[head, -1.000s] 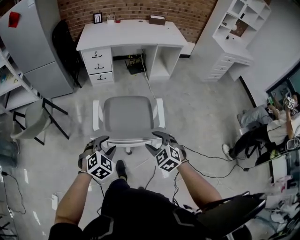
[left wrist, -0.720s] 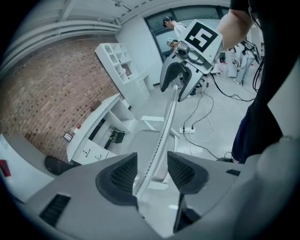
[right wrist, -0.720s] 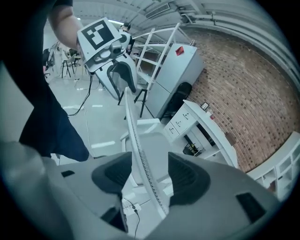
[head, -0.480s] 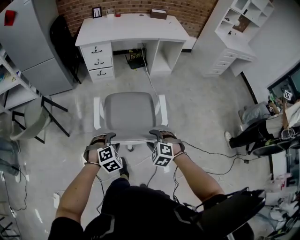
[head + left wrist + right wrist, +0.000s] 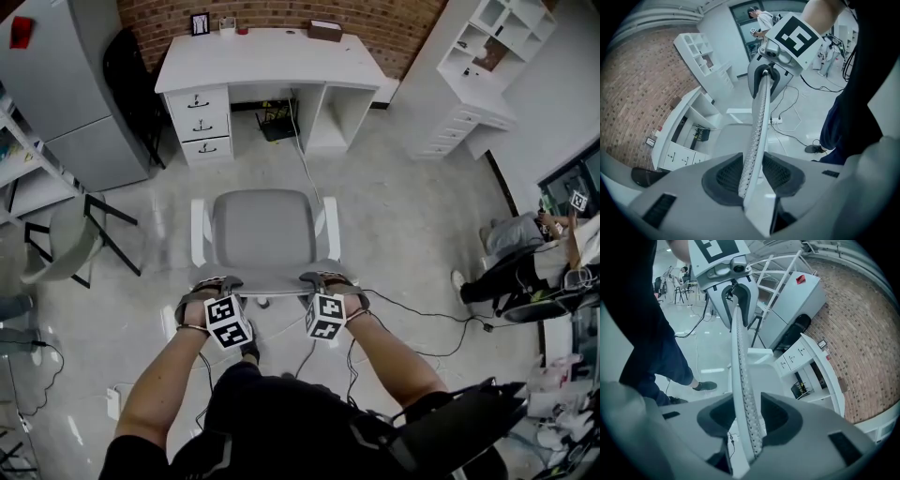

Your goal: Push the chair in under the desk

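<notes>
Item: chair (image 5: 262, 230), on floor facing counter (image 5: 267, 56), well apart from kneehole (image 5: 272, 117); not yet pushed.
Grip: left hand-held gripper (image 5: 216, 283), right hand-held gripper (image 5: 324, 278); jaws just closing, each clamped half-open on backrest (image 5: 267, 274) rim, spaced apart, likely for straight push.

1. The pale, glossy floor (image 5: 403, 225) carries the white surface (image 5: 267, 58), which stands against the brick wall (image 5: 272, 9). A chair (image 5: 262, 230) stands in front of it, well apart from it.
2. On the surface, a small picture frame (image 5: 200, 23) stands at the back left and a brown box (image 5: 325, 30) lies at the back right.
3. Black cables (image 5: 412, 314) trail over the floor to the right of the chair, and a folding stool (image 5: 66, 234) stands at the left.
</notes>
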The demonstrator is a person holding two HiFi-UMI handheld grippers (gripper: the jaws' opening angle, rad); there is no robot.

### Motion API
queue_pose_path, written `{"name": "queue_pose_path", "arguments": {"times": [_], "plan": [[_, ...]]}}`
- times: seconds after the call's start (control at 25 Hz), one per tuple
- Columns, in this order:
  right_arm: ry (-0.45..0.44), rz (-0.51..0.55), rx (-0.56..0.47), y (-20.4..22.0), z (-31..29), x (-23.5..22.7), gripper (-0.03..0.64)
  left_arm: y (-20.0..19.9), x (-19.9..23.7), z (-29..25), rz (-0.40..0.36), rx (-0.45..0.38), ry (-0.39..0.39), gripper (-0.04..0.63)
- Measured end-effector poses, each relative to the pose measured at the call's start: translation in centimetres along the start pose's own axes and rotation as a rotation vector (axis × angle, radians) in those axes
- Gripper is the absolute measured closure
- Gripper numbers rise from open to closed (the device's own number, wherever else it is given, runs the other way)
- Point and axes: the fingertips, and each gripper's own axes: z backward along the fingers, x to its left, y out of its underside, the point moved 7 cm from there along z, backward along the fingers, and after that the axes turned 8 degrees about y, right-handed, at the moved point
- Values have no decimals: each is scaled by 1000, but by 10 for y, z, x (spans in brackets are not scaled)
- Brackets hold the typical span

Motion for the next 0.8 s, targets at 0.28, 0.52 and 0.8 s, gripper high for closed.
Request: {"name": "queue_pose_path", "arguments": {"times": [0.28, 0.52, 0.8], "plan": [[-26, 44, -3, 0, -15, -1, 523, 1, 9, -7, -33, 68, -20, 466], [-15, 77, -3, 1, -24, -12, 543, -2, 27, -15, -5, 137, 56, 471], [-23, 121, 21, 7, -33, -32, 560, -11, 45, -22, -11, 157, 133, 489]]}}
